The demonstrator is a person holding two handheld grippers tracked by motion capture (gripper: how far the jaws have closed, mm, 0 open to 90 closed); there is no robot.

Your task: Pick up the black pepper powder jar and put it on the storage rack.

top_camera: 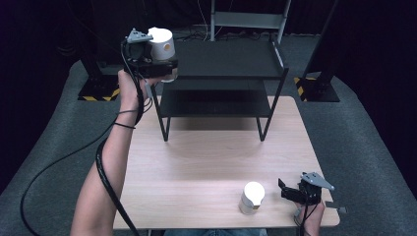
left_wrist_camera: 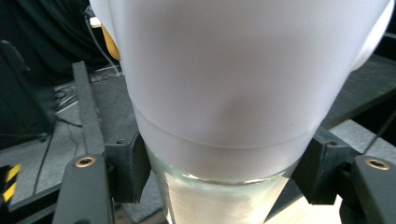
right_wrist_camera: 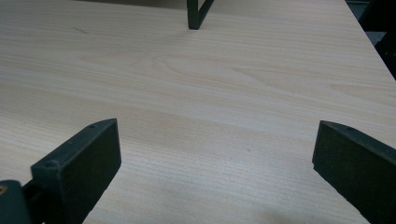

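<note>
My left gripper [top_camera: 160, 60] is raised at the back left, beside the top left corner of the black shelf rack [top_camera: 231, 61]. It is shut on a white jar [top_camera: 161, 43]. In the left gripper view the jar [left_wrist_camera: 219, 79] looms large, and the jaws of my left gripper [left_wrist_camera: 219, 175] press on it where the white part meets a clear glassy part. A second white jar [top_camera: 252, 197] stands upright near the table's front edge. Just to its right my right gripper [top_camera: 287, 191] stands open, and between its jaws [right_wrist_camera: 215, 163] is bare wood.
The two-tier black rack stands at the back of the wooden table [top_camera: 196, 162], and one of its legs [right_wrist_camera: 196, 14] is ahead of the right gripper. Grey carpet surrounds the table. A black cable [top_camera: 105, 172] trails along the left forearm.
</note>
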